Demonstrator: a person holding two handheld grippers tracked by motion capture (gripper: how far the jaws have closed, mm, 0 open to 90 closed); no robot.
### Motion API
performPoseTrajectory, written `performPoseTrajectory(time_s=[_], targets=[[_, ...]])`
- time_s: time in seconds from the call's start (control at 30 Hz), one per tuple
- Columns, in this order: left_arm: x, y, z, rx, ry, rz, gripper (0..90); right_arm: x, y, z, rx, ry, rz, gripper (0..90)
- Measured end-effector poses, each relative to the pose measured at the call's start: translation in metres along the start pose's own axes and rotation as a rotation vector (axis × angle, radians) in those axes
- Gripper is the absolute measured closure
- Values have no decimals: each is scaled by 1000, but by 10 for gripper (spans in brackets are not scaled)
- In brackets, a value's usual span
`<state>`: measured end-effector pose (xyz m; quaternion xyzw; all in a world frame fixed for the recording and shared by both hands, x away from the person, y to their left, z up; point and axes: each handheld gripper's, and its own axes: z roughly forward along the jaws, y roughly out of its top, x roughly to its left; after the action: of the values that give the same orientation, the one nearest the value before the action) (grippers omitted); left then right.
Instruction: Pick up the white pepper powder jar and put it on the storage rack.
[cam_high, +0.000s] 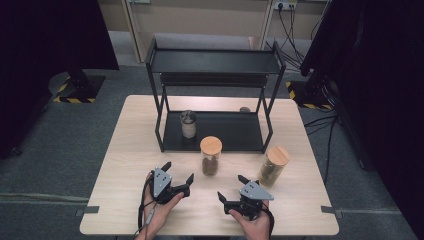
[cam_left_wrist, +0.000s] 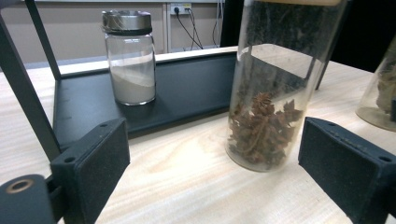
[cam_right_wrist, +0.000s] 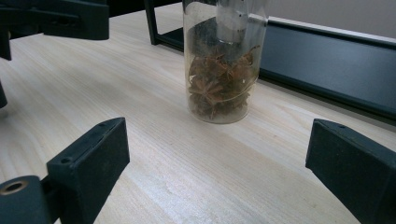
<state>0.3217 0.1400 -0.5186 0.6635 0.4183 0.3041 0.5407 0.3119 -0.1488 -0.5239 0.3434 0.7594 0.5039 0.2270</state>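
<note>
A glass jar of star anise (cam_high: 210, 156) with a wooden lid stands on the table in front of the rack; it is close ahead in the left gripper view (cam_left_wrist: 273, 93) and farther off in the right gripper view (cam_right_wrist: 223, 65). My left gripper (cam_high: 177, 172) is open, low over the table to the jar's left, nothing between its pads. My right gripper (cam_high: 231, 187) is open too, below and right of the jar. A second wooden-lidded jar (cam_high: 273, 166) stands to the right. A metal-lidded jar of white powder (cam_high: 188, 124) (cam_left_wrist: 130, 57) sits on the rack's lower shelf.
A black two-tier rack (cam_high: 215, 62) stands at the back of the wooden table (cam_high: 125, 165). Its front legs and lower shelf edge (cam_left_wrist: 187, 116) lie just behind the star anise jar. Dark curtains hang at both sides; cables run on the floor at the right.
</note>
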Motion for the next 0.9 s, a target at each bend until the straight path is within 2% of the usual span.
performPoseTrajectory(time_s=[0.33, 0.9], targets=[[-6, -5, -8, -3, -18, -9, 83, 0, 0, 0, 0, 0, -2, 61], [-7, -14, -9, -9, -25, -7, 83, 1, 0, 0, 0, 3, -4, 60]])
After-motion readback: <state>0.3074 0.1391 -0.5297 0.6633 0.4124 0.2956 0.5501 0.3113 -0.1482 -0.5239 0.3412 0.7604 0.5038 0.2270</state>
